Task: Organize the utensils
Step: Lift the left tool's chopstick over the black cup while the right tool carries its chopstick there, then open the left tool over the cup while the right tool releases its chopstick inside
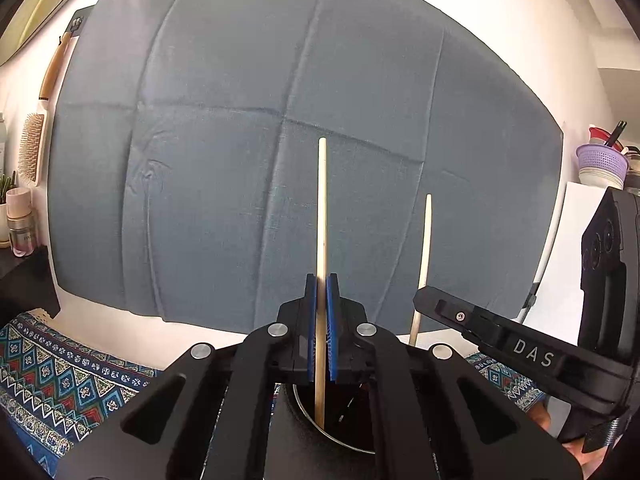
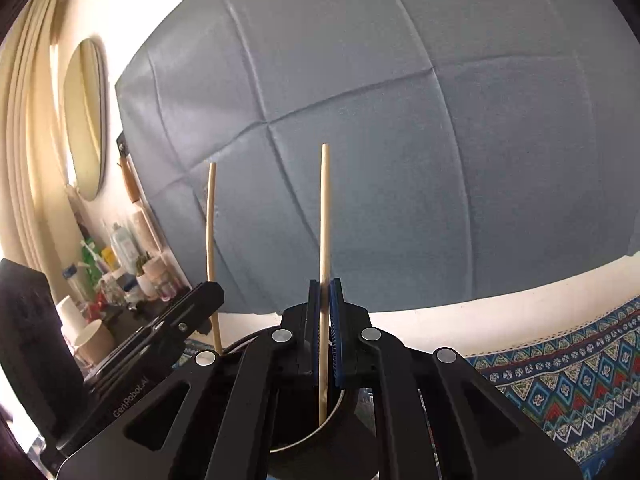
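Left wrist view: my left gripper (image 1: 321,320) clamps a wooden chopstick (image 1: 322,208) upright, 12-to-6, lower tip inside the black holder (image 1: 312,416) at 6 o'clock; right gripper (image 2: 325,320) likewise pinches its chopstick (image 2: 324,216) over that holder.

Chopsticks (image 1: 322,208) pale, matt wood, smooth; grippers (image 1: 321,304) matt black plastic with ribbed blue pads (image 1: 331,320) and shiny metal rivets (image 1: 201,350); cup (image 2: 334,414) rim glossy metal; backdrop (image 1: 240,140) creased grey cloth; tablecloth (image 2: 560,392) patterned woven fabric.
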`<move>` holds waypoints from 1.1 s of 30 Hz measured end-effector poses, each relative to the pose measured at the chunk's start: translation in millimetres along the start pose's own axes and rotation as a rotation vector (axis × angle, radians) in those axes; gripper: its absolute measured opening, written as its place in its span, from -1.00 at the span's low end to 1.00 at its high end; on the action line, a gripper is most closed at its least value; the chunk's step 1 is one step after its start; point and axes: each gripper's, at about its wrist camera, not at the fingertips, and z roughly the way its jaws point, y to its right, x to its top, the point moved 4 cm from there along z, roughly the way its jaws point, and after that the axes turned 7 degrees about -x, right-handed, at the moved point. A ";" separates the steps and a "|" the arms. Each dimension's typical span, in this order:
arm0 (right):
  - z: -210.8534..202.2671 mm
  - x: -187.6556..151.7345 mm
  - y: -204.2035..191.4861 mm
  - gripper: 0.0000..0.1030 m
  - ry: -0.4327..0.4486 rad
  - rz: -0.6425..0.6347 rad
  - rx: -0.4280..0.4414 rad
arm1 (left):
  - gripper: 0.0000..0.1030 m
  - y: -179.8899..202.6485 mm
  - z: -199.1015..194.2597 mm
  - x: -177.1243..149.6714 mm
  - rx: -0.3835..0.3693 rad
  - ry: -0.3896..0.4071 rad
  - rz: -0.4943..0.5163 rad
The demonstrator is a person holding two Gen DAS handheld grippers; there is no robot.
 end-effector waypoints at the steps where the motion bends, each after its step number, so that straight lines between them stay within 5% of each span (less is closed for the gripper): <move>1: -0.3 -0.9 0.9 -0.90 -0.002 0.005 0.002 | -0.91 -0.9 0.6 -1.7 -0.005 -0.003 -0.001; 7: -6.6 1.4 7.3 -0.83 0.003 0.036 -0.014 | -0.87 -0.4 -1.7 -2.0 0.001 -0.004 -0.013; 10: -10.3 4.0 12.4 -0.82 -0.001 0.058 -0.021 | -0.68 -1.9 -7.4 1.2 -0.008 0.004 -0.038; 14: -17.7 6.1 19.7 -0.37 -0.001 0.087 -0.039 | -0.27 -2.6 -15.8 6.6 -0.011 0.008 -0.031; 24: -39.2 1.8 37.6 0.14 -0.029 0.135 -0.094 | 0.51 -13.7 -36.2 12.2 0.037 -0.041 -0.020; 30: -51.8 -5.2 44.5 0.49 -0.087 0.161 -0.113 | 0.89 -20.4 -50.8 12.0 0.060 -0.079 -0.022; 33: -56.2 -10.0 48.2 0.64 -0.135 0.175 -0.108 | 0.88 -28.2 -48.1 5.4 0.114 -0.165 -0.042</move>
